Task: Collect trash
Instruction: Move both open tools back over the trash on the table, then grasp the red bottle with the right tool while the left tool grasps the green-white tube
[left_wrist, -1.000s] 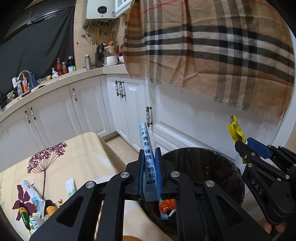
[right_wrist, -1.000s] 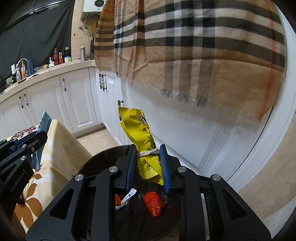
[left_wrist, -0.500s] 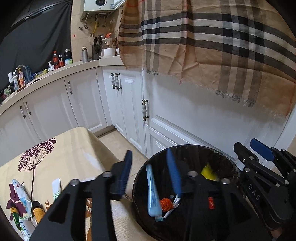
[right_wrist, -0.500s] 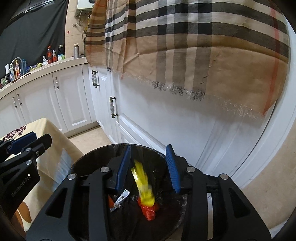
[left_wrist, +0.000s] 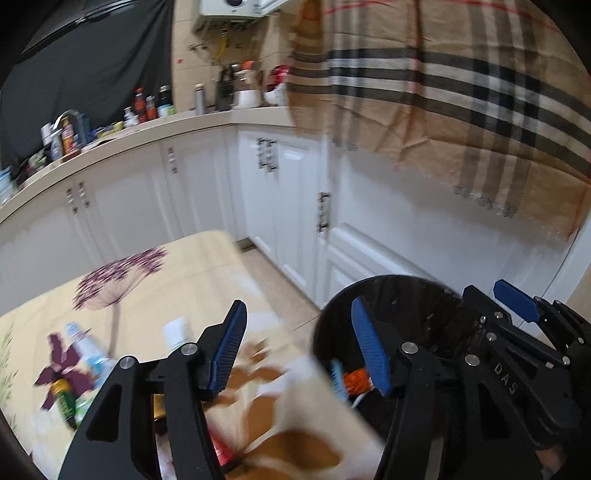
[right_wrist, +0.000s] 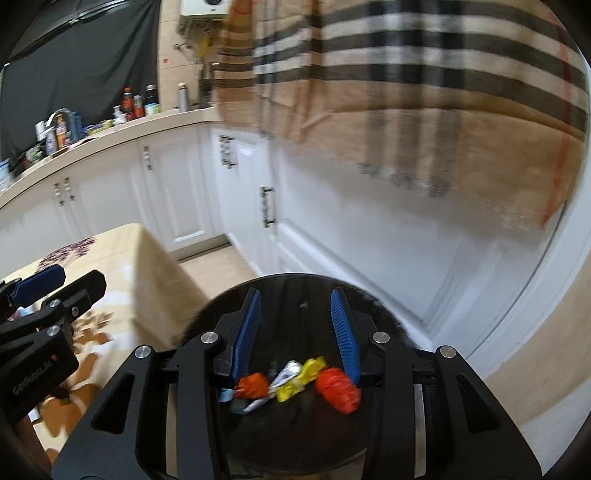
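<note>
While both grippers stand released and empty, the left gripper (left_wrist: 297, 345), whose fingers have just been opening, straddles the gap between table (left_wrist: 192, 266) and black bin (left_wrist: 406, 291); the right gripper (right_wrist: 295, 328) hangs over the bin, lower centre of frame.

Risk: the left view is blurred; a hasty reach could knock table trash off the edge, missing the bin.

Count, bin: two orange wads (right_wrist: 338, 387), one yellow wrapper (right_wrist: 303, 376), one silver wrapper (right_wrist: 286, 371), one blue sachet (left_wrist: 338, 374). Table: several tubes (left_wrist: 86, 349), number unclear.
</note>
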